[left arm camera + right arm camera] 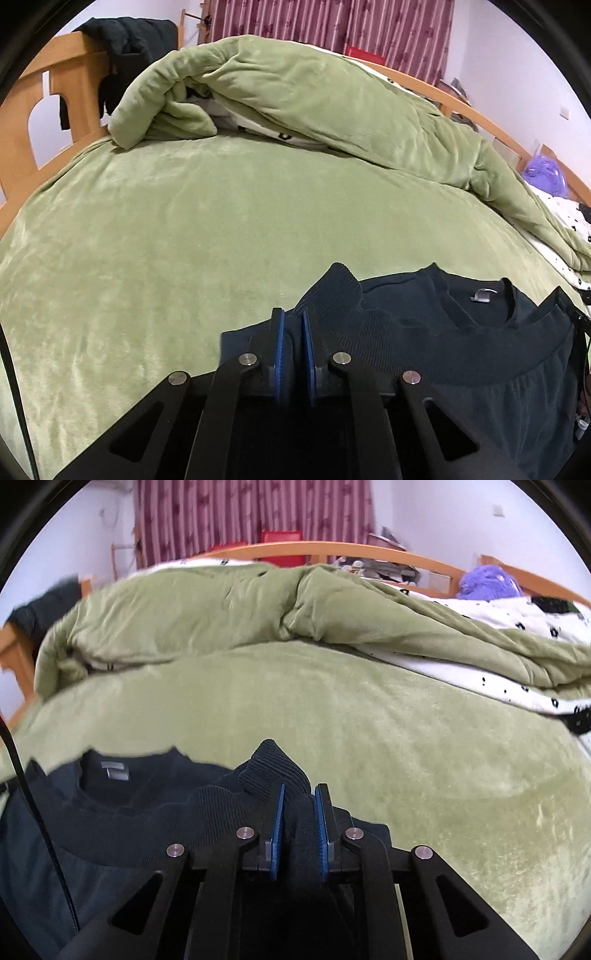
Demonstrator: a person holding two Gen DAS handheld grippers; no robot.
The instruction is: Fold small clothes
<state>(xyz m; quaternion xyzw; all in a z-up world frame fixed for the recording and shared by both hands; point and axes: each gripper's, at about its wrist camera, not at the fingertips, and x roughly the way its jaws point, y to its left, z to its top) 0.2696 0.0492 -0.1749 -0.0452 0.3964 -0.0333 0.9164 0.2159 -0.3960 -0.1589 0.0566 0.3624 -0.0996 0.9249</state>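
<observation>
A dark navy sweatshirt (461, 332) with a ribbed hem and a grey neck label lies over the green bed cover; it also shows in the right wrist view (110, 812). My left gripper (293, 317) is shut on a bunched ribbed corner of the sweatshirt at its left side. My right gripper (301, 794) is shut on the ribbed corner at its right side. The hem is carried up toward the collar, near the label. The part of the garment under the grippers is hidden.
A green plush bed cover (184, 221) spreads ahead. A bunched green quilt (295, 99) lies along the far side, with a white dotted sheet (535, 624). A wooden bed frame (22, 147) with dark clothing (125, 40) stands left. A purple plush (487, 581) sits far right.
</observation>
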